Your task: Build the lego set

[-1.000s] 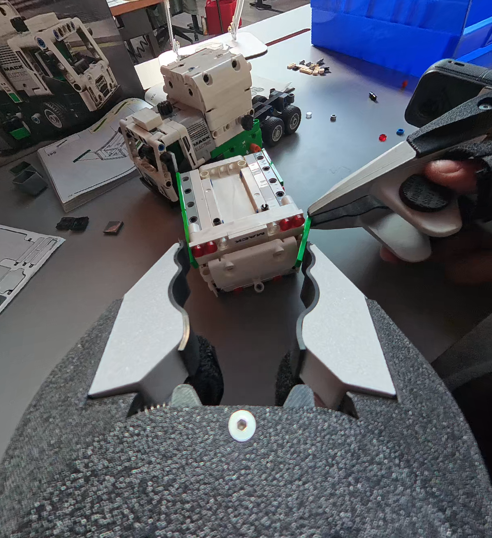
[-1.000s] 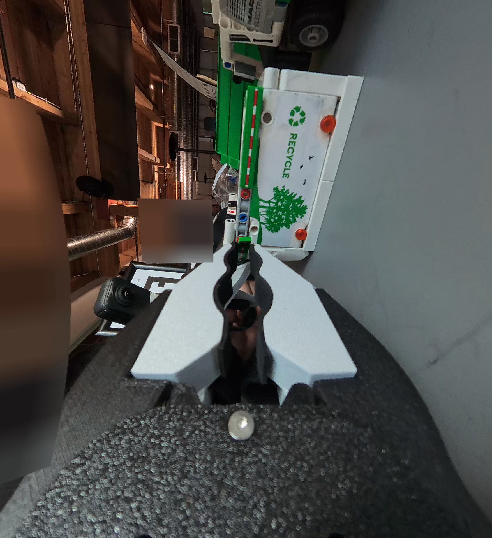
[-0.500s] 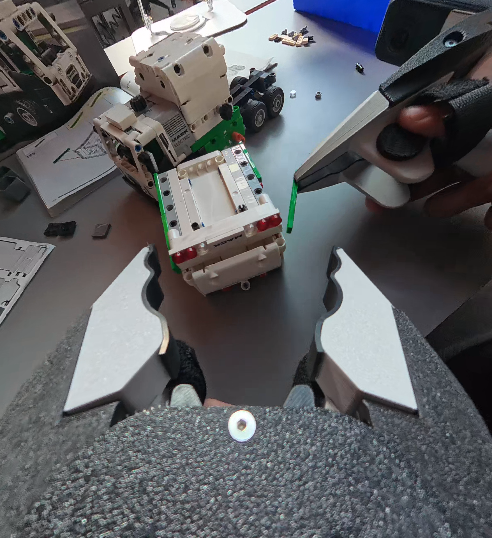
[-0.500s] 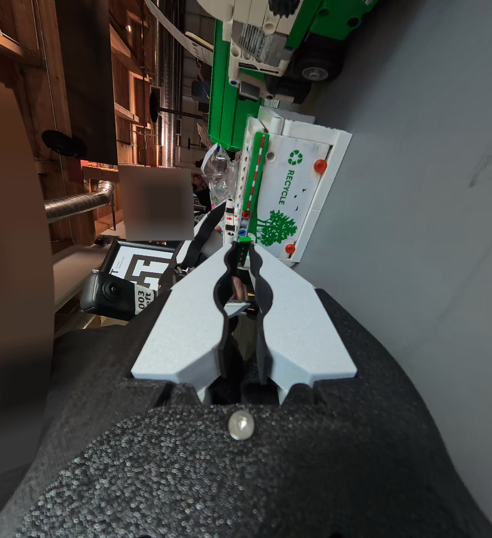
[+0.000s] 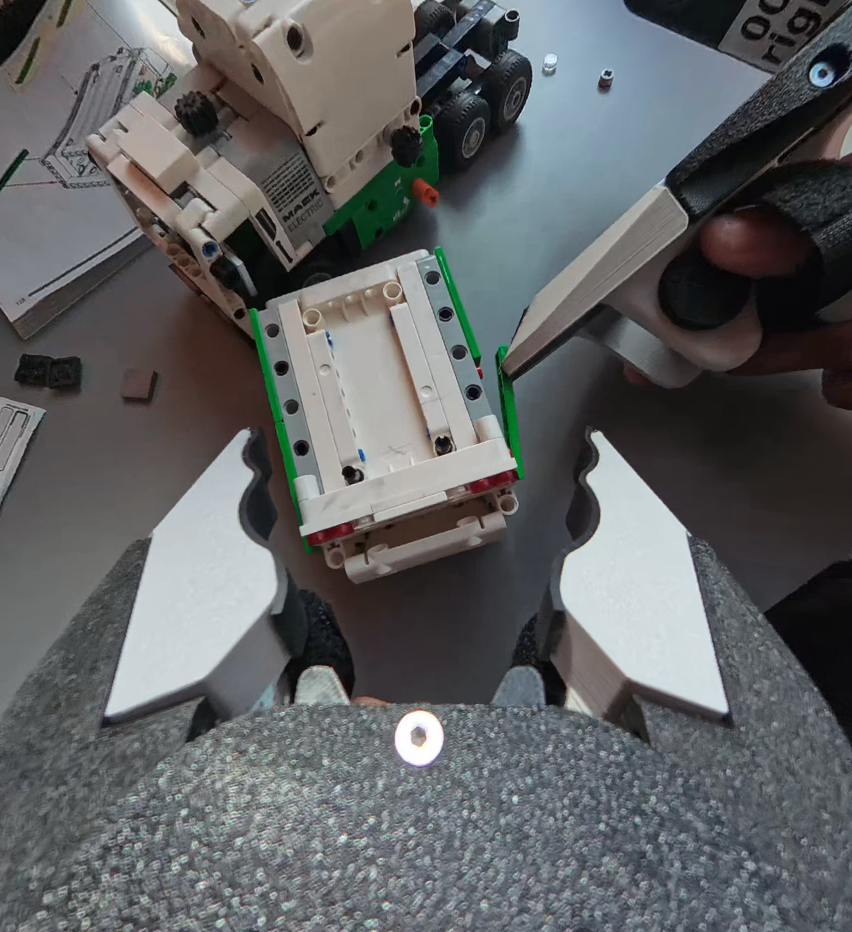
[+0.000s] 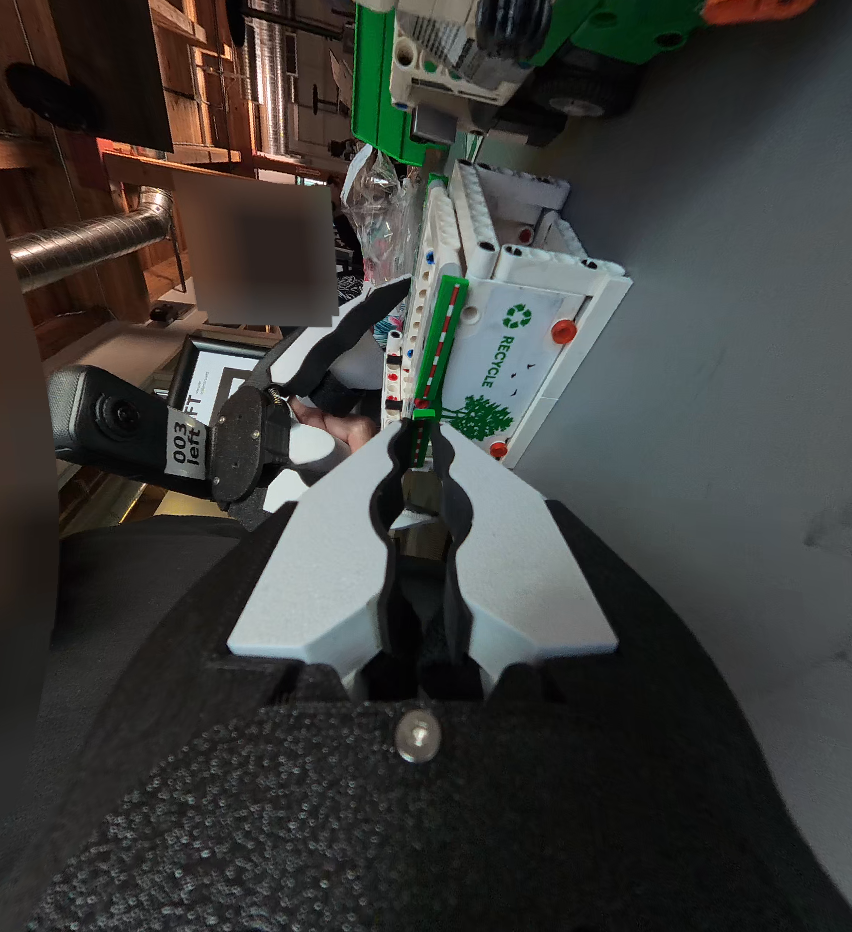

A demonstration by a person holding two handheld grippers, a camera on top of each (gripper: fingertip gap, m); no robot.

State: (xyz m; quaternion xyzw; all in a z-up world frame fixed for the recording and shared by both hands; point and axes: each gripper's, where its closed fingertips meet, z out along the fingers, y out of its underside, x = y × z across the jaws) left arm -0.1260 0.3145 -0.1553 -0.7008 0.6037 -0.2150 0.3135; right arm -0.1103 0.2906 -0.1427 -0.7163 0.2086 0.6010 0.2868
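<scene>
Pinching a thin green strip (image 5: 508, 398) at one end, the right gripper (image 5: 512, 359) holds it just beside the white truck body's (image 5: 388, 403) right edge on the grey table (image 5: 666, 504). Spread wide and empty, the left gripper (image 5: 416, 484) leaves bare table on both sides of the body; the cab (image 5: 282, 131) behind is cut off at the frame top, and whether strip and body touch is unclear

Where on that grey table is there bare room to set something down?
Bare table lies right of the white truck box, below the right gripper. Another patch sits between the black pieces and the box. It is crowded around the truck cab and instruction booklet.
</scene>
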